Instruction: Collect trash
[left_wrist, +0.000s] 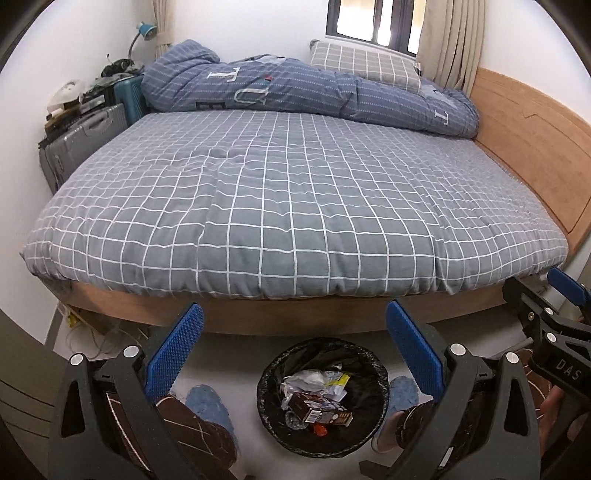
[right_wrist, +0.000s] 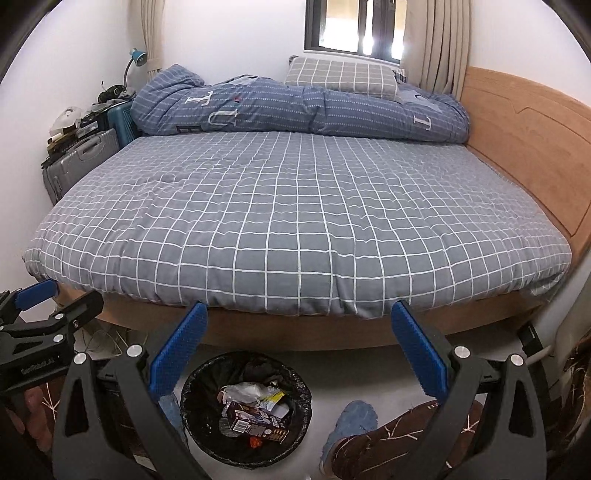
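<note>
Left gripper (left_wrist: 293, 325): blue-padded fingers spread wide, grasping nothing, poised above the floor at the near edge of the bed; right gripper (right_wrist: 299, 326): fingers likewise spread apart and empty, just beside the left one.
Waste bin (left_wrist: 266, 384): round, lined with a black bag, standing on the pale floor below and between the fingers, near the wooden bed frame (left_wrist: 295, 317); contents: dark brown carton with barcode (left_wrist: 318, 411), crumpled clear plastic (left_wrist: 306, 380), a yellow-and-white wrapper (left_wrist: 341, 380), a small orange scrap (left_wrist: 319, 429).
Person: blue fuzzy slippers (left_wrist: 207, 404) on either side of the bin, brown patterned trouser legs (right_wrist: 391, 439).
Bed: grey checked sheet (left_wrist: 280, 192), bare of loose items; blue quilt (left_wrist: 295, 88) bundled along the far edge; checked pillow (left_wrist: 364, 64) on it.
Far left: grey suitcase (left_wrist: 79, 140), teal suitcase (left_wrist: 127, 96), blue desk lamp (left_wrist: 146, 31); far wall: window (left_wrist: 373, 20), beige curtain (left_wrist: 452, 40).
</note>
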